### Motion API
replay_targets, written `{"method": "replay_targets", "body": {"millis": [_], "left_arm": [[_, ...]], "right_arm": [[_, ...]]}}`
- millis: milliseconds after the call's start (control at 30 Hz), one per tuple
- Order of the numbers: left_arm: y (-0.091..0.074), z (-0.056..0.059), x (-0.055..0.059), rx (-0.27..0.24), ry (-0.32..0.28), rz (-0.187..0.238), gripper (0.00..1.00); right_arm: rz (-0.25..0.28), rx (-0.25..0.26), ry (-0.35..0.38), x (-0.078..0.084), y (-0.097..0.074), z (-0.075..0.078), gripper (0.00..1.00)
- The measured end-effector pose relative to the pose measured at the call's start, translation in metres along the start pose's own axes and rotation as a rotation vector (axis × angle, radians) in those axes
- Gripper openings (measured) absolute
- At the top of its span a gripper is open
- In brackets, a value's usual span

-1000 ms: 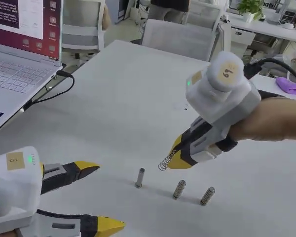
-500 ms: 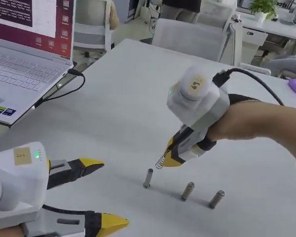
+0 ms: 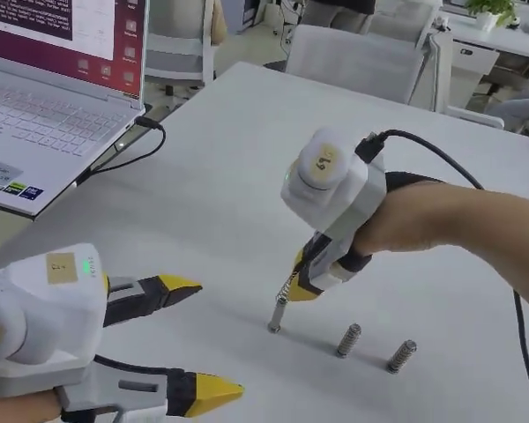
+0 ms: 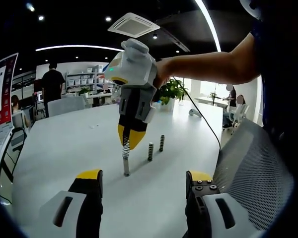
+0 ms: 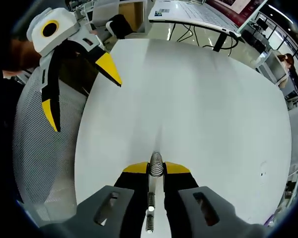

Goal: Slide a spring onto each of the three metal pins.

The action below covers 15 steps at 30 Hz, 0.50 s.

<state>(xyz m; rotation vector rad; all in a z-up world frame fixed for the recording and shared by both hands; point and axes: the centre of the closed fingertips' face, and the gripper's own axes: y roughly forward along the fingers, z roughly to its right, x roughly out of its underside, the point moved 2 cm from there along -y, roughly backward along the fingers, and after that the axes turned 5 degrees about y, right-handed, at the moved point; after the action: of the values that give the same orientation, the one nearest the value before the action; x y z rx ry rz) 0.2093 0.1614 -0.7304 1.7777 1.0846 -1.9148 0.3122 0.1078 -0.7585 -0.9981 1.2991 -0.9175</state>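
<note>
Table (image 3: 229, 176): a smooth, matt white top in an open office; it carries the pins and a laptop.
Left gripper (image 3: 210, 337): nearest the person, low on the left, just above the table. White boxy body, black arms, yellow wedge tips. Its jaws are spread wide with nothing between them, and they point across at the pins.
Bare pin (image 3: 276, 315): a short, plain grey metal rod that stands upright on the table, the leftmost of a row of three.
Spring (image 3: 286, 284): a thin coil of bright wire, tilted a little, directly above the bare pin. Its lower end meets the top of the pin; whether it has slipped over the pin cannot be told.
Right gripper (image 3: 301, 284): tilted steeply down over the bare pin, its jaws pinched onto the upper part of the spring. In the right gripper view the coil sits end-on between the two yellow tips.
Right hand (image 3: 397, 225): wrapped around the white body of the right gripper; a black cable runs back from it.
Two other pins (image 3: 349, 340): upright just to the right of the bare pin, each sheathed in a ribbed wire coil.
Laptop (image 3: 44, 97): open at the far left edge, silver keyboard, lit screen, a black cord (image 3: 123, 159) plugged into its side.
Chairs (image 3: 353, 57): grey mesh backs beyond the table's far edge.
</note>
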Motion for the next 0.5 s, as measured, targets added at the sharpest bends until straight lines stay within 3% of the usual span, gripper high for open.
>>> {"method": "replay_targets", "body": {"millis": [500], "left_arm": [[0.001, -0.003, 0.001, -0.001, -0.007, 0.005, 0.63]], "right_arm": [[-0.03, -0.026, 0.005, 0.003, 0.015, 0.001, 0.08]]}}
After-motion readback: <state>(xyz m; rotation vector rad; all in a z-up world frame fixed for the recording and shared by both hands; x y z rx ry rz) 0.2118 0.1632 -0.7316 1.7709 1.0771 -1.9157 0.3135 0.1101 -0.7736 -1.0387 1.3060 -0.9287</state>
